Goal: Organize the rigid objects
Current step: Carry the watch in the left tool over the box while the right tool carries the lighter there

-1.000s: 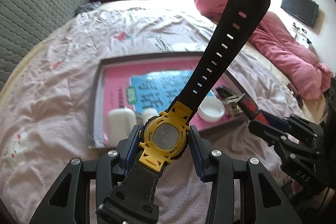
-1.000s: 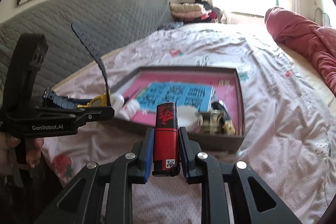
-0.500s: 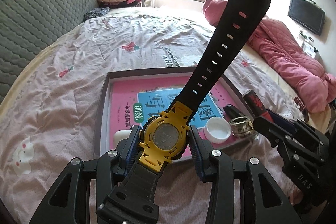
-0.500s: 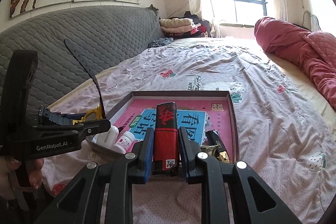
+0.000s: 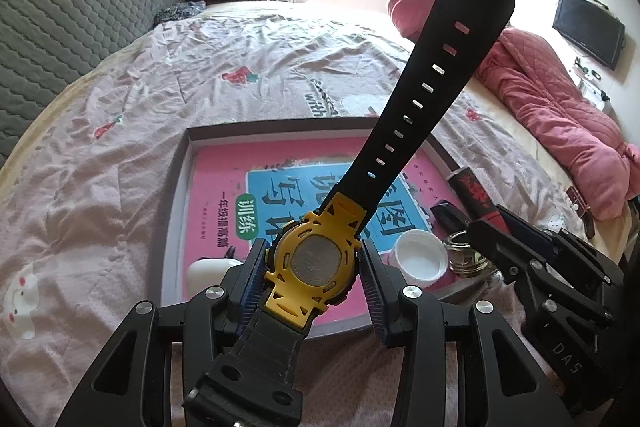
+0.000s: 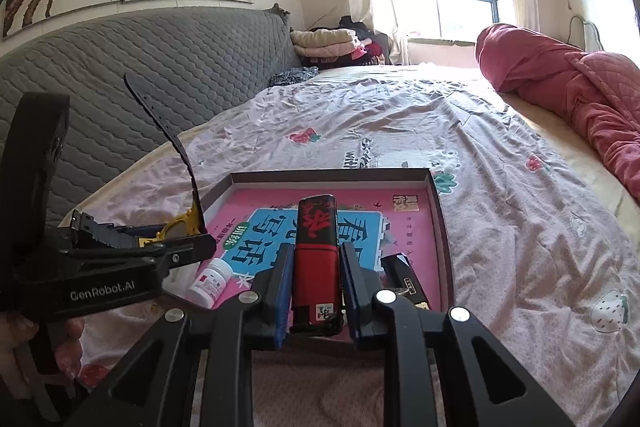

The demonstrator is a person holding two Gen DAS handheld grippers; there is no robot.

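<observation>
A: Left wrist view first. What is the left gripper (image 5: 314,277) carrying?

B: A watch (image 5: 312,263), pinched by its yellow case between the closed blue fingers (image 5: 253,281), case back toward the camera. It hangs over the near edge of the tray (image 5: 176,211) on the bed (image 5: 120,115).

A: How would it handle?

B: Light, I'd judge. The case is stiff and a sound place to hold; the rubbery strap would flex and slip, so the case sides are the right spot.

A: Its long axis?

B: Along the straps: the holed strap rises up and away to the right, and the buckle end runs back toward the camera.

A: Anything else in the tray?

B: A pink book (image 5: 224,187), a white cap (image 5: 420,259) and a white bottle (image 5: 208,269), partly hidden.

A: Now the right wrist view.

B: The right gripper (image 6: 314,291) is clamped shut on a red lighter (image 6: 316,259), over the tray's near edge (image 6: 436,211).

A: Its handling?

B: Small, rigid, light, probably smooth plastic, so a squeeze on the flat sides suits it. Its long axis points forward along the fingers (image 6: 282,287), the dark printed end toward the window.

A: The watch here?

B: At left, its strap (image 6: 164,119) standing nearly upright.
</observation>
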